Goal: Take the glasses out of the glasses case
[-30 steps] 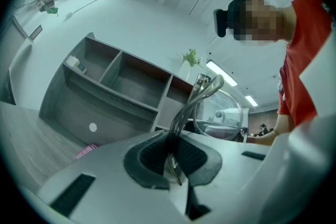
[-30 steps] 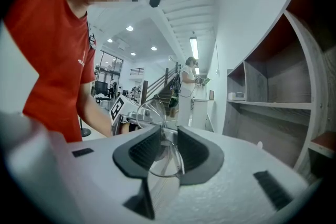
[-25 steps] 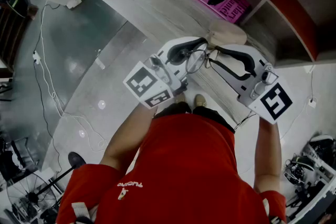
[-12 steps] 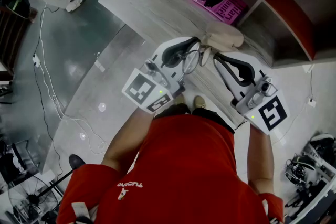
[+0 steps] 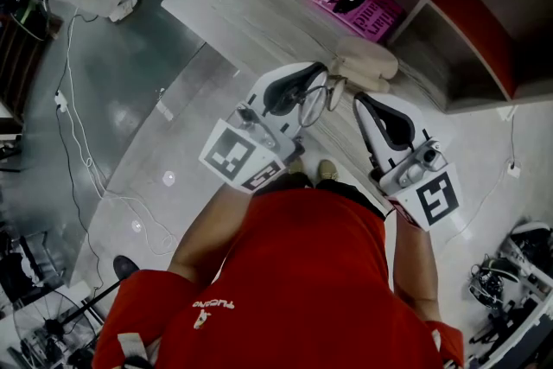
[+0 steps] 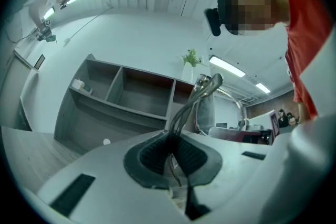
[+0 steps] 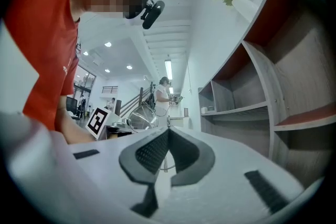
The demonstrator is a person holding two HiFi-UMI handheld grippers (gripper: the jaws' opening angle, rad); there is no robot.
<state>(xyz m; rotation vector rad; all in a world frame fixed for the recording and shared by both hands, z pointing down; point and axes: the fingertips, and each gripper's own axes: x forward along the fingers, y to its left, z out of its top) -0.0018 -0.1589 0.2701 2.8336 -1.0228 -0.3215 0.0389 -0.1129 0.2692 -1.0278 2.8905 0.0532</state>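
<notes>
Thin wire-framed glasses hang in the air above the table's front edge. My left gripper is shut on their folded temples, which rise from its pads in the left gripper view. My right gripper has its jaws shut, with a thin wire of the glasses between the pads, and one lens shows just left of them. The beige glasses case lies on the table just beyond both grippers, apart from them.
A pink book lies on the grey wooden table by a red-backed shelf unit. Cables trail over the floor at the left. The person's shoes stand under the table edge.
My right gripper's jaws closed from wide open to shut beside the glasses, and it swung in toward them. The left gripper kept its hold and hardly moved.
</notes>
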